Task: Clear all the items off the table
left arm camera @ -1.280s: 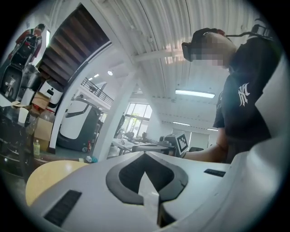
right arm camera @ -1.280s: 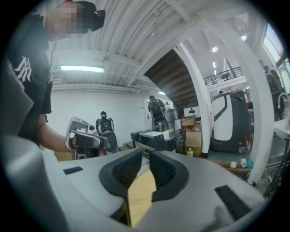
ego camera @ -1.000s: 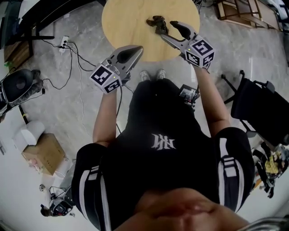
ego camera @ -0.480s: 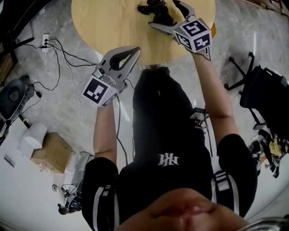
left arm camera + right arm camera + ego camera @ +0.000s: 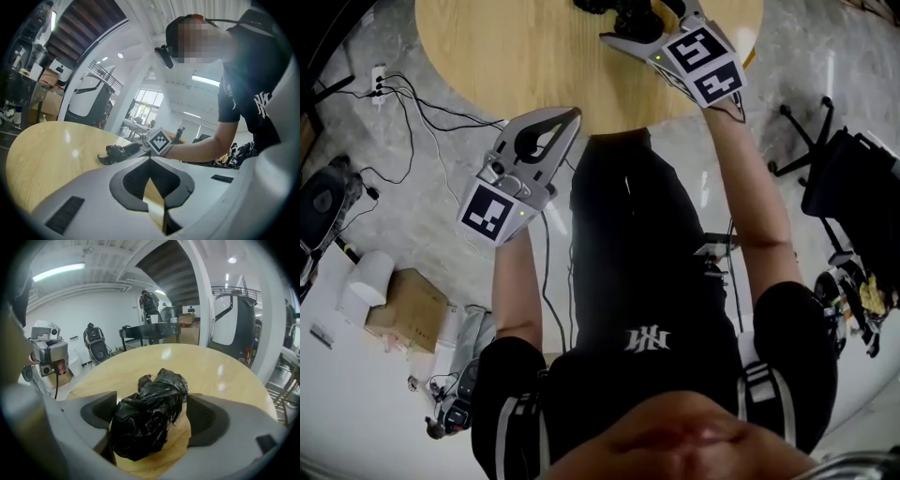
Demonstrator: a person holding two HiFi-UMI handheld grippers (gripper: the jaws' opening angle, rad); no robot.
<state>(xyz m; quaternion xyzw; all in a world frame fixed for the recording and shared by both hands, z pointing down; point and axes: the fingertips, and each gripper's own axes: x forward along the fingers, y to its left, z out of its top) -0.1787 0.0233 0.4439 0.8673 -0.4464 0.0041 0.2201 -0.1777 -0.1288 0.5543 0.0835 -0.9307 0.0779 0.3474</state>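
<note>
A crumpled black plastic bag (image 5: 149, 420) lies on the round wooden table (image 5: 506, 56). In the head view the bag (image 5: 633, 17) is at the table's top edge of the picture. My right gripper (image 5: 150, 401) reaches down over it; its jaws have just been closing and stand either side of the bag, with a gap still showing at the right pad. The right gripper (image 5: 644, 23) sits at the upper right of the head view. My left gripper (image 5: 570, 114) hovers at the table's near rim, shut and empty. The left gripper view shows the bag (image 5: 115, 153) beyond its shut tips (image 5: 150, 159).
Black cables (image 5: 422, 103) trail over the grey floor left of the table. A cardboard box (image 5: 403, 314) and a white roll (image 5: 367, 281) lie at lower left. A black chair (image 5: 853, 187) stands at the right. The person's body fills the lower middle.
Both grippers have come down toward the table. The right one has moved forward over the black bag, so the bag now sits between its jaws. The left gripper stays shut.
</note>
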